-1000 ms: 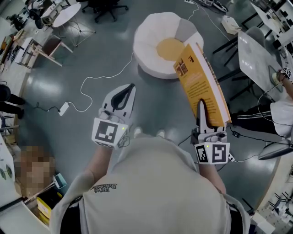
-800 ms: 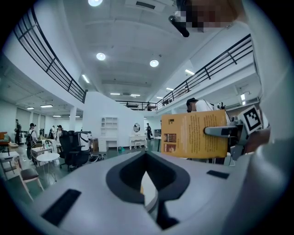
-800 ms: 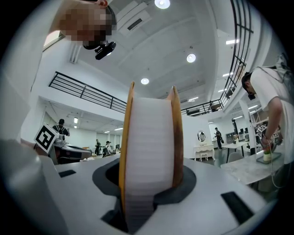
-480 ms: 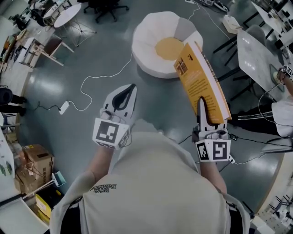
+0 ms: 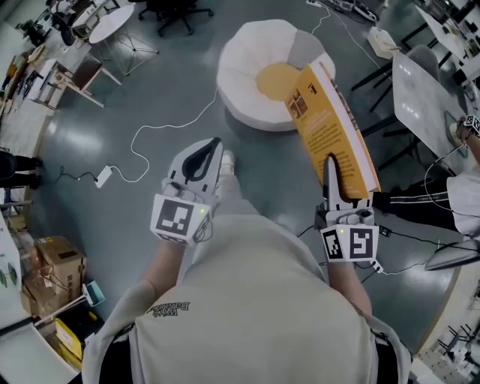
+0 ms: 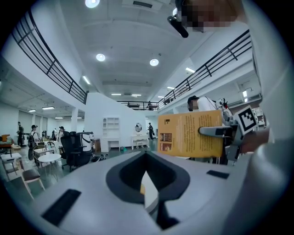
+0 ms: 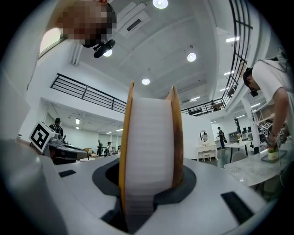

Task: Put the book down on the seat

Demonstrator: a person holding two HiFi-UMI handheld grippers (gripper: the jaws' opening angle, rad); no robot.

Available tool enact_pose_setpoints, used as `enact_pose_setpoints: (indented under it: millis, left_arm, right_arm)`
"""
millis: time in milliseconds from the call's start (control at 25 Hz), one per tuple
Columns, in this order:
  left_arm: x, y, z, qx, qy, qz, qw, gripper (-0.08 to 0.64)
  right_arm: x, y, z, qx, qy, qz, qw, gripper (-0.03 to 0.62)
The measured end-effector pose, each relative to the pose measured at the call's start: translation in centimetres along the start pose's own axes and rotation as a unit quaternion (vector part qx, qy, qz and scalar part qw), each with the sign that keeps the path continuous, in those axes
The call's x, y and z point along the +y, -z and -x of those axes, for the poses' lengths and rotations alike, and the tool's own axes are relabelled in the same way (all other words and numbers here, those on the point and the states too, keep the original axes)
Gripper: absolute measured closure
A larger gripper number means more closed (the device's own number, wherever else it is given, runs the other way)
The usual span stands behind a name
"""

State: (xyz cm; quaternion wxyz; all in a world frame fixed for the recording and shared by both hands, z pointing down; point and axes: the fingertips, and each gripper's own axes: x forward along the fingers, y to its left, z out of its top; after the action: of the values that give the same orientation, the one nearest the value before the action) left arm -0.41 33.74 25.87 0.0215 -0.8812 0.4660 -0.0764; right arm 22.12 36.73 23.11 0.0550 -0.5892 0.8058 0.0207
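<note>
An orange book stands upright on its lower edge in my right gripper, which is shut on it, page block facing me. Its cover also shows in the left gripper view. The seat, a white beanbag with a yellow cushion, lies on the floor just beyond the book's top corner. My left gripper is held level to the left, jaws together and nothing in them.
A white cable snakes over the grey floor to a power adapter. A pale table and a person are at the right. Cardboard boxes sit at the lower left, a round table at the upper left.
Both grippers have drifted slightly forward with the book still held. A shoe now shows on the floor between them as the person steps toward the seat.
</note>
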Motion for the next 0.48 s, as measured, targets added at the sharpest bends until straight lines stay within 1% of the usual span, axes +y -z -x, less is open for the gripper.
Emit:
enact_pose_setpoints:
  millis: [80,200,320,400,480]
  left_arm:
    - [0.4,0.8,-0.7,-0.003,-0.006,0.004,1.0000,0.551]
    - [2.4,1.5,-2.1,-0.010,-0.009,0.009,0.9999,0.551]
    - [4.2,3.1,-4.0,-0.004,-0.006,0.007,1.0000,0.551]
    - [6.1,3.7,-5.6,0.001,-0.010,0.010,0.9999,0.551]
    - [8.8,3.3,-7.0,0.001,-0.016,0.016,0.9997,0.551]
  right_arm:
    - [-0.3,0.8,-0.7,0.001,-0.004,0.003,1.000,0.440]
    - [0.2,1.8,-3.0,-0.001,-0.008,0.011,1.000,0.439]
    - [0.0,3.4,-5.3,0.000,-0.005,0.011,1.000,0.440]
    - [-0.1,4.3,-7.5,0.004,-0.003,0.006,1.000,0.439]
    - [0.1,4.4,-10.6,0.010,-0.006,0.004,1.000,0.440]
